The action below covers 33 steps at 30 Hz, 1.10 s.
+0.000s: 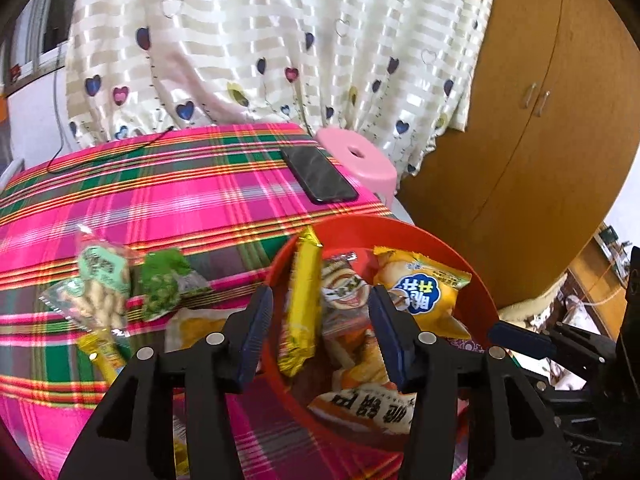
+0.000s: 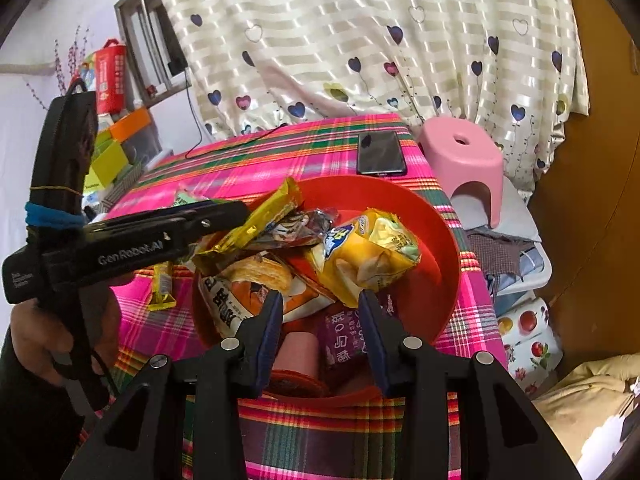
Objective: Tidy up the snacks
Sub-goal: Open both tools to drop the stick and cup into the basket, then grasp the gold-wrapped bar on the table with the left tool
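A red bowl (image 1: 452, 252) on the plaid tablecloth holds several snack packs, among them a long yellow bar (image 1: 304, 304) and a yellow-orange bag (image 1: 424, 288). My left gripper (image 1: 320, 320) is open above the bowl's left rim, and the yellow bar stands between its fingers, free of both pads. My right gripper (image 2: 320, 320) is open and empty over the near side of the bowl (image 2: 440, 240), above a purple pack (image 2: 344, 340). Loose packs of nuts (image 1: 100, 292) and green snacks (image 1: 164, 284) lie on the cloth left of the bowl.
A black phone (image 1: 320, 174) lies at the table's far right. A pink stool (image 2: 464, 160) stands beyond the table, under a heart-print curtain. A wooden cabinet (image 1: 540, 120) stands to the right. A small yellow pack (image 2: 162, 284) lies left of the bowl.
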Available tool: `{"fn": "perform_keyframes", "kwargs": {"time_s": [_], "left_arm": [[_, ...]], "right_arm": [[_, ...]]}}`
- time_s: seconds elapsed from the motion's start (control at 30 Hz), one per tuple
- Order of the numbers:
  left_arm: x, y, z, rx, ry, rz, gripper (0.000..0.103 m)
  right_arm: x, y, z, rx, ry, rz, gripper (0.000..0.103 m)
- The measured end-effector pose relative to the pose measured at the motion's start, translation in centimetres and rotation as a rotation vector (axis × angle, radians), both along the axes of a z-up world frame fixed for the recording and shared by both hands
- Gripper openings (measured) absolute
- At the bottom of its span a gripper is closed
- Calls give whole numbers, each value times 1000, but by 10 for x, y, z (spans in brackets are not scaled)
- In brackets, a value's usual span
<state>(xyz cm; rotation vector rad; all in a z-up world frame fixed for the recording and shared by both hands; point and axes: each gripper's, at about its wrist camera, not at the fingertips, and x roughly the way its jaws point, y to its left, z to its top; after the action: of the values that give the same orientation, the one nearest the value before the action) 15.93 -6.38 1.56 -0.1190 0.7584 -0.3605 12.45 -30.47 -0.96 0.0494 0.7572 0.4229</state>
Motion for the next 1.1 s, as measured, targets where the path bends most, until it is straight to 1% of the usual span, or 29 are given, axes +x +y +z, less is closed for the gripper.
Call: {"fn": "perform_keyframes", "kwargs": {"time_s": [0.13,0.27,0.37,0.43,0.67,0.7,0.77,0.83,1.1], "left_arm": [[-11,18,2,-11,-1,41,51],[-29,38,-3,-10,6,88,51],[-40,52,-12,-7,43,125,51],[-49,62,-20,-23,70,146,51],[-69,88,-31,-41,91,214,51],[-68,90,-31,-43,94,221,51],[-69,97,-35,-51,103,244,51],[-68,102,-39,-62,117,264,51],[-52,110,-58,-93,175,327,51]], "right_arm": [[-2,4,4,-1,-10,9,37],[-9,13,8,-4,-20,25,37],[-12,19,10,-5,-26,41,37],[-15,26,11,-6,-28,55,37],[-22,49,15,-14,-33,116,37],[-22,52,15,-14,-33,122,38],[-23,56,16,-17,-34,129,44],[-24,60,16,-22,-34,135,45],[-22,71,17,-36,-38,147,46]]}}
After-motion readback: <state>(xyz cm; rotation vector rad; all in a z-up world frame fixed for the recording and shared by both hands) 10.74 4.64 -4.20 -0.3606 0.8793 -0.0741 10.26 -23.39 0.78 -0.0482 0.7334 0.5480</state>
